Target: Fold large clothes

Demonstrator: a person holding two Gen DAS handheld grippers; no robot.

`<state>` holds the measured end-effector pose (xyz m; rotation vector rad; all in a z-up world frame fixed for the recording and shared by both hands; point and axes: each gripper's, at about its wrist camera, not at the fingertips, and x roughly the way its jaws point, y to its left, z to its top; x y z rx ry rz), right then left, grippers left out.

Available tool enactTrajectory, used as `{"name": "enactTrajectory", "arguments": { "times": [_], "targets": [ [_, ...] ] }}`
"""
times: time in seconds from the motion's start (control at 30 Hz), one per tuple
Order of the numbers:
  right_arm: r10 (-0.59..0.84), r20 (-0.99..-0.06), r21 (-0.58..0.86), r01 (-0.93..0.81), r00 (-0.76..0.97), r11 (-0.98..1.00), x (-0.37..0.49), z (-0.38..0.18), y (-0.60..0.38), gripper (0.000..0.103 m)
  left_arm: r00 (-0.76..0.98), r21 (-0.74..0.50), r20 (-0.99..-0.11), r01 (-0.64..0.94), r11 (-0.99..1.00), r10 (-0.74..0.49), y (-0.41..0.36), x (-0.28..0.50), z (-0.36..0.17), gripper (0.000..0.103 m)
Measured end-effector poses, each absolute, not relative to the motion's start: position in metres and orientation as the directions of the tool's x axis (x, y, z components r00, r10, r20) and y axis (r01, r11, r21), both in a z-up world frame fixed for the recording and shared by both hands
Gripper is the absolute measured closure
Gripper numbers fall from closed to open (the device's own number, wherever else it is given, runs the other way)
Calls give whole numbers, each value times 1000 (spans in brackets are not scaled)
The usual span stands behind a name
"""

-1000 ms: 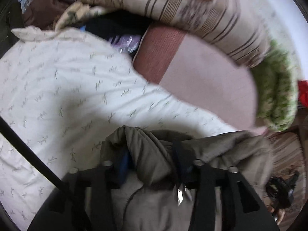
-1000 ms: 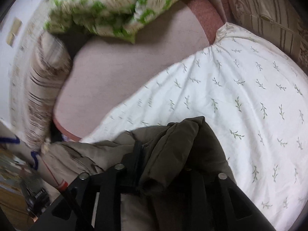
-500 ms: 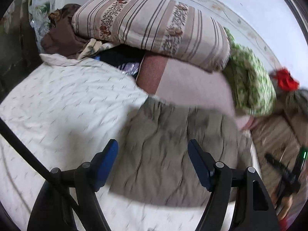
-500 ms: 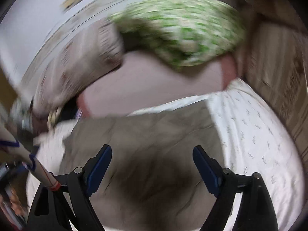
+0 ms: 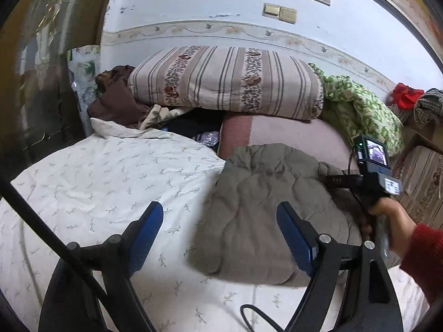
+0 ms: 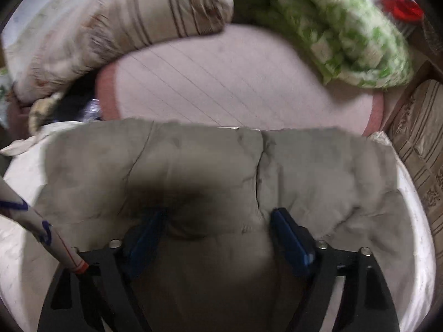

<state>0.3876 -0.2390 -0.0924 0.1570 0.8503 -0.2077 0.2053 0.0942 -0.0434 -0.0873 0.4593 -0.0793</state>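
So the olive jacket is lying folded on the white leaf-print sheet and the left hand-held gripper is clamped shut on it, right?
Not quite. The left hand-held gripper is open and holds nothing; the left wrist view shows its blue pads spread apart above the bed. The rest stands: the olive jacket lies folded on the white leaf-print sheet.

Not much to read here. On the left wrist view, the black bar of the right-hand device [image 5: 343, 179] shows small pale characters, maybe digits, too faint to make out. Its little screen [image 5: 375, 153] glows with a picture, no legible words, and a white sticker [image 5: 391, 186] on the side carries tiny print (unreadable at this size). The right wrist view is blurred; blue marks on a white rod [image 6: 41, 229] can't be read.
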Motion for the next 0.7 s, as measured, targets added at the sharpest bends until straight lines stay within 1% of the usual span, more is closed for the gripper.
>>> {"name": "enactTrajectory", "arguments": {
  "times": [0.1, 0.2, 0.3, 0.4, 0.47, 0.5, 0.57, 0.63, 0.7],
  "targets": [
    [-154, -752, 37, 274, 641, 961, 421, -110, -247, 9, 867, -145, -484, 52, 988, -117, 106, 215, -59, 20],
    [-174, -753, 28, 296, 634, 955, 446, -123, -255, 8, 841, -185, -526, 34, 982, -128, 119, 226, -70, 20],
    [-172, -757, 40, 308, 630, 951, 461, -130, -261, 7, 837, -213, -531, 21, 977, -134, 126, 230, -71, 20],
    [-179, -767, 27, 310, 616, 950, 463, -128, -263, 7, 825, -213, -548, 19, 977, -136, 127, 232, -76, 20],
    [-212, -779, -22, 311, 590, 950, 458, -118, -257, 7, 822, -211, -554, 12, 977, -130, 129, 232, -78, 20],
    [-218, -777, -34, 305, 591, 952, 453, -110, -254, 10, 821, -211, -556, 9, 977, -127, 130, 231, -78, 20],
    [-201, -744, -21, 278, 637, 960, 429, -85, -243, 11, 821, -216, -556, 7, 976, -129, 132, 229, -77, 20],
    [-150, -711, 22, 235, 687, 972, 398, -63, -227, 11, 825, -226, -551, 1, 974, -129, 135, 227, -76, 20],
    [-88, -695, 59, 178, 714, 982, 371, -53, -207, 11, 824, -243, -549, 4, 970, -141, 137, 226, -74, 20]
  ]
}}
